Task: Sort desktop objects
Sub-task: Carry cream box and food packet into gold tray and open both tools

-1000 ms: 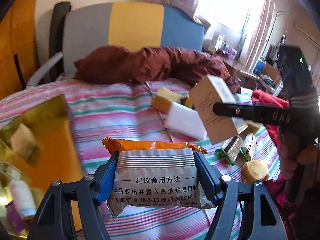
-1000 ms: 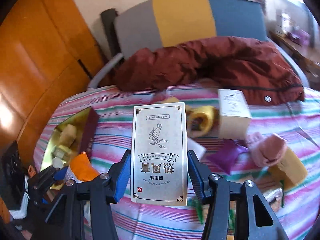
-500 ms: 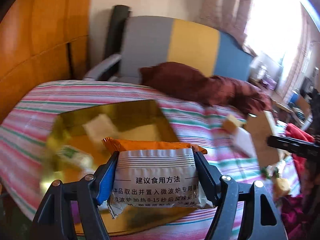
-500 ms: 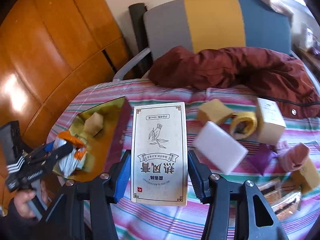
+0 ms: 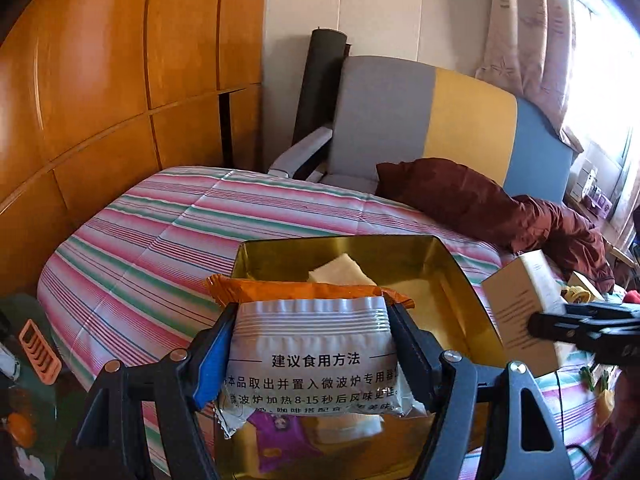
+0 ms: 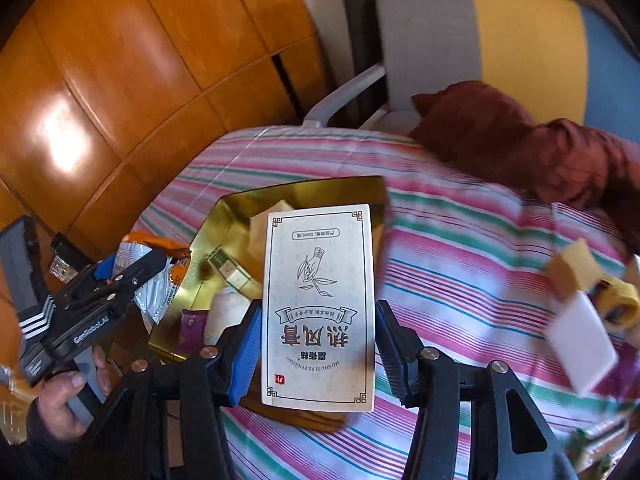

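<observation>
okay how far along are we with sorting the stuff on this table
Partway. Several small items already lie in the gold tray. In hand: the left gripper holds a snack packet over it, the right gripper a cream box. Left: yellow block, tape roll and white block.

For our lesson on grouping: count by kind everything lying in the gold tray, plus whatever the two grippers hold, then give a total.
Boxes: 2 (cream box, small box)
Packets: 2 (snack packet, purple packet)
Pale block: 1
White roll: 1
Total: 6
</observation>
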